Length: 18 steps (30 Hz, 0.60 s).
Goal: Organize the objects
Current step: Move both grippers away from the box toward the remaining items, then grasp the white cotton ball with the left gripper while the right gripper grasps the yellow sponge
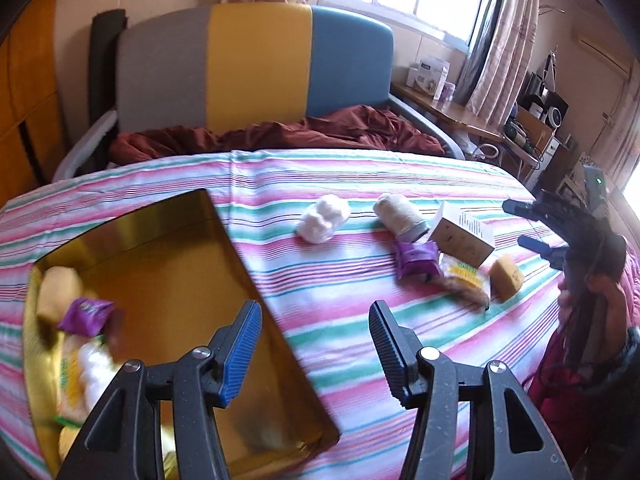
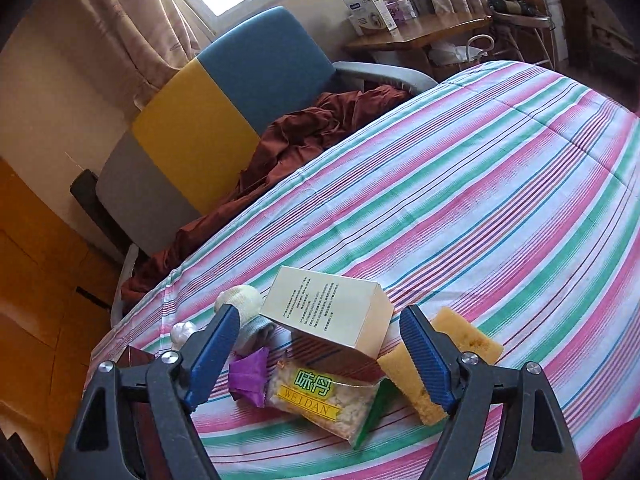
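Observation:
A gold tin box [image 1: 168, 264] lies on the striped bedspread [image 1: 340, 300] at the left, holding a purple packet [image 1: 86, 311], snack packets and a white ball. My left gripper [image 1: 314, 322] is open and empty over the box's right edge. To the right lie a white cotton ball [image 1: 322, 218], a cream roll [image 1: 396, 210], a cream carton [image 2: 326, 310], a purple packet [image 2: 250, 376], a Weidan snack packet [image 2: 320, 398] and a yellow sponge [image 2: 416, 376]. My right gripper [image 2: 316, 348] is open and empty just above this pile; it also shows in the left wrist view [image 1: 532, 226].
A grey, yellow and blue headboard [image 1: 256, 64] and a rumpled maroon blanket [image 1: 280, 132] are at the far end of the bed. A wooden desk [image 1: 448, 112] with boxes stands by the window at the right. A wooden wardrobe [image 2: 32, 280] is at the left.

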Available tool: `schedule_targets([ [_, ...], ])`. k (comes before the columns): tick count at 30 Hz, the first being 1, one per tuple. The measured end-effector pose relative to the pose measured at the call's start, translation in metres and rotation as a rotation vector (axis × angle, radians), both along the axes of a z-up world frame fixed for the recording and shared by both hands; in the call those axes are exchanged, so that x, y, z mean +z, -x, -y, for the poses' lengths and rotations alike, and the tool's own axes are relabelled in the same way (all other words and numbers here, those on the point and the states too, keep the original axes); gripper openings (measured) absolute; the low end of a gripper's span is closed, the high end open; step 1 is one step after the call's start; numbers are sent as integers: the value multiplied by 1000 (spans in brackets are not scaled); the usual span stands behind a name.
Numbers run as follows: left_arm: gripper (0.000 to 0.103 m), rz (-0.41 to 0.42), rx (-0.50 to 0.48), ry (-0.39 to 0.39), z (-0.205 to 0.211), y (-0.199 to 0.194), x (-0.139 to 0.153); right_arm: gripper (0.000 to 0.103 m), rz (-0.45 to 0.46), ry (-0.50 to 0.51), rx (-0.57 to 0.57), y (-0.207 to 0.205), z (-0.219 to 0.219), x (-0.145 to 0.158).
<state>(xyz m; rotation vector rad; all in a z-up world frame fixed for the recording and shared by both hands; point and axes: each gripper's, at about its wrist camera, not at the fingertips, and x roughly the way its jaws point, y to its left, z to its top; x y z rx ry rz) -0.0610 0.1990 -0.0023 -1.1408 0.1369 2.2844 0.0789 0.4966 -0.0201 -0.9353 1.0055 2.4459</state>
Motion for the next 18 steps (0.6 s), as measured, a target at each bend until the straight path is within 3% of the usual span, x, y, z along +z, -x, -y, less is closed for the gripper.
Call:
schedule_targets([
  [8,57,23,-41,64,-56,39,-14,83,8,29,46,7,5,-5],
  [18,62,91,-39,204,-115,109,-61,83,4,43,96,13,12,-6],
])
